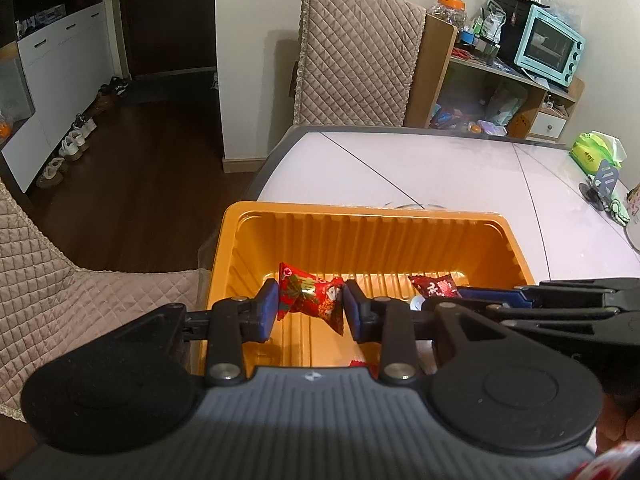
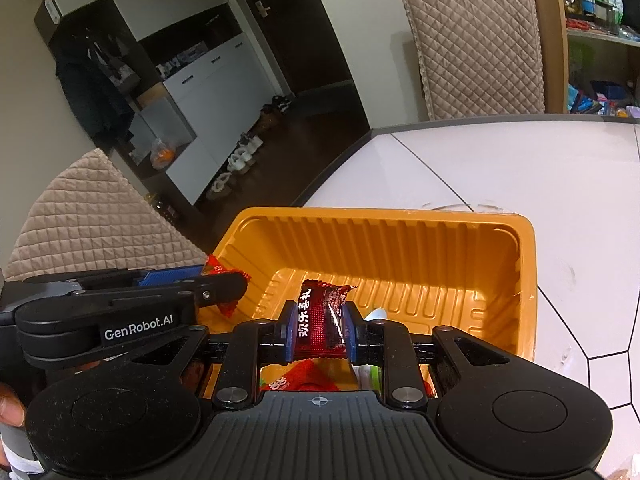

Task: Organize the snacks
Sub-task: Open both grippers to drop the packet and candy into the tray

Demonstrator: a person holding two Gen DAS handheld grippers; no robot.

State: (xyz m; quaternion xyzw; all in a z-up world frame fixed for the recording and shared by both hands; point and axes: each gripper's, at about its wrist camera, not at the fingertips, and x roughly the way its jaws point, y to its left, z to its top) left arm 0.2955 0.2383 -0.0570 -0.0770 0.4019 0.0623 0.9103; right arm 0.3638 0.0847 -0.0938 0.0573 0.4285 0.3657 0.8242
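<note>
An orange ribbed plastic tray (image 1: 360, 232) (image 2: 400, 236) stands near the white table's left end. My left gripper (image 1: 310, 310) is shut on a red patterned candy packet (image 1: 312, 296), held over the tray's inside. My right gripper (image 2: 318, 326) is shut on a dark red candy bar wrapper (image 2: 320, 320) with white characters, also above the tray. Each gripper shows in the other's view: the right gripper (image 1: 520, 294) with its red wrapper (image 1: 434, 286), and the left gripper (image 2: 224, 276) with its red packet (image 2: 228, 304). More red wrappers (image 2: 296, 380) lie on the tray floor under the fingers.
The white table (image 1: 440, 176) stretches far and right of the tray. A green tissue pack (image 1: 596, 152) and a small stand (image 1: 602, 186) sit at its far right. Quilted chair covers (image 1: 356, 52) (image 2: 92, 216) stand behind and left. Shelves with a blue oven (image 1: 550, 48) line the wall.
</note>
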